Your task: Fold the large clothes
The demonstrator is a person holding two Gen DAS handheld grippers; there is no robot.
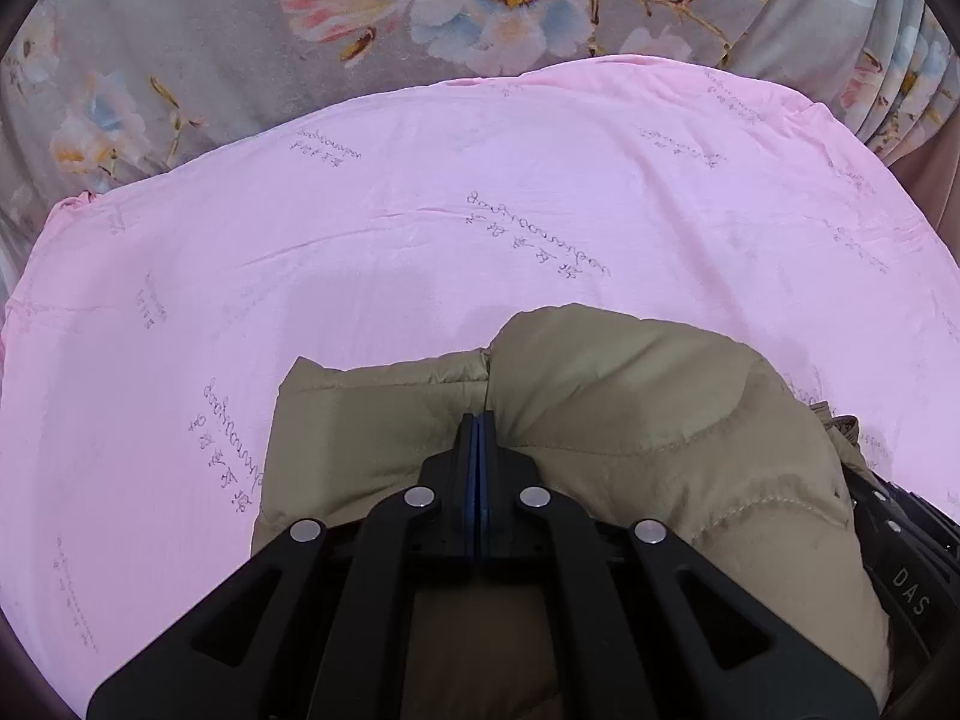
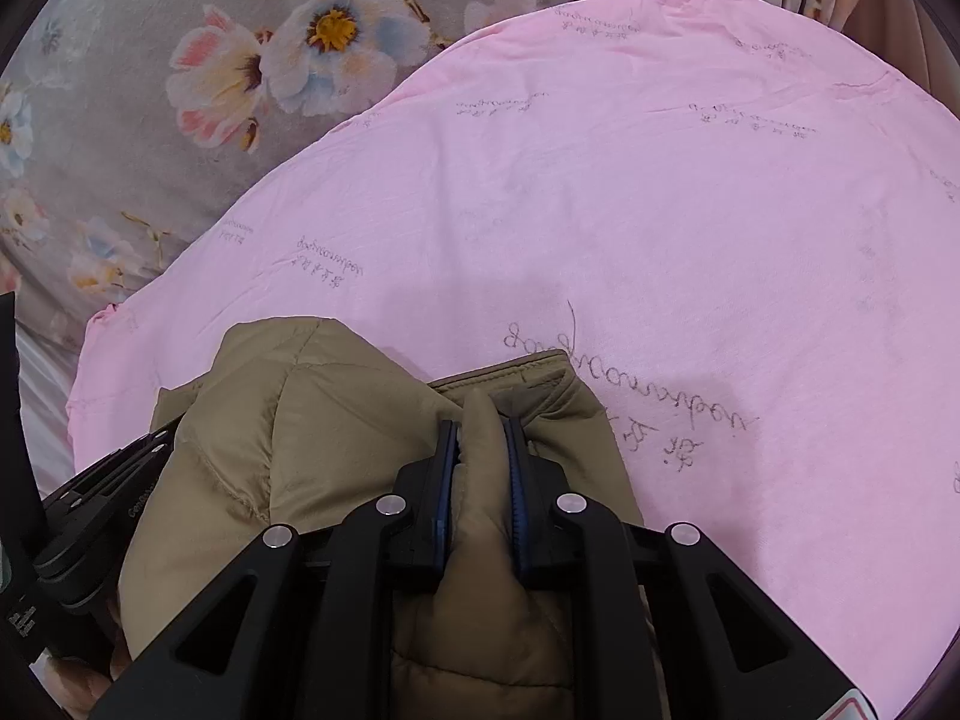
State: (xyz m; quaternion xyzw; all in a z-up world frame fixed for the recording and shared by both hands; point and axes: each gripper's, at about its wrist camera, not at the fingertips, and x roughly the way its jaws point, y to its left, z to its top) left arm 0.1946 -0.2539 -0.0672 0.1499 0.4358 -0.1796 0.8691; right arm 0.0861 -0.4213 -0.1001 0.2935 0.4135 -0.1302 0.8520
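Observation:
A khaki padded jacket [image 1: 630,408] lies bunched on a pink printed sheet [image 1: 480,210]. My left gripper [image 1: 478,420] is shut, its blue pads pressed together where the jacket's folds converge, pinching a thin edge of it. In the right wrist view the same jacket [image 2: 312,420] bulges to the left. My right gripper [image 2: 483,426] is shut on a thick ridge of the jacket's fabric that stands up between its pads. Both grippers point steeply down at the jacket, side by side. The jacket's lower part is hidden under the gripper bodies.
The pink sheet [image 2: 660,210] spreads wide beyond the jacket. A grey floral bedcover [image 1: 210,30] [image 2: 120,120] lies past its far edge. The right gripper's body [image 1: 900,540] shows at the left view's right edge, and the left gripper's body [image 2: 90,510] at the right view's left edge.

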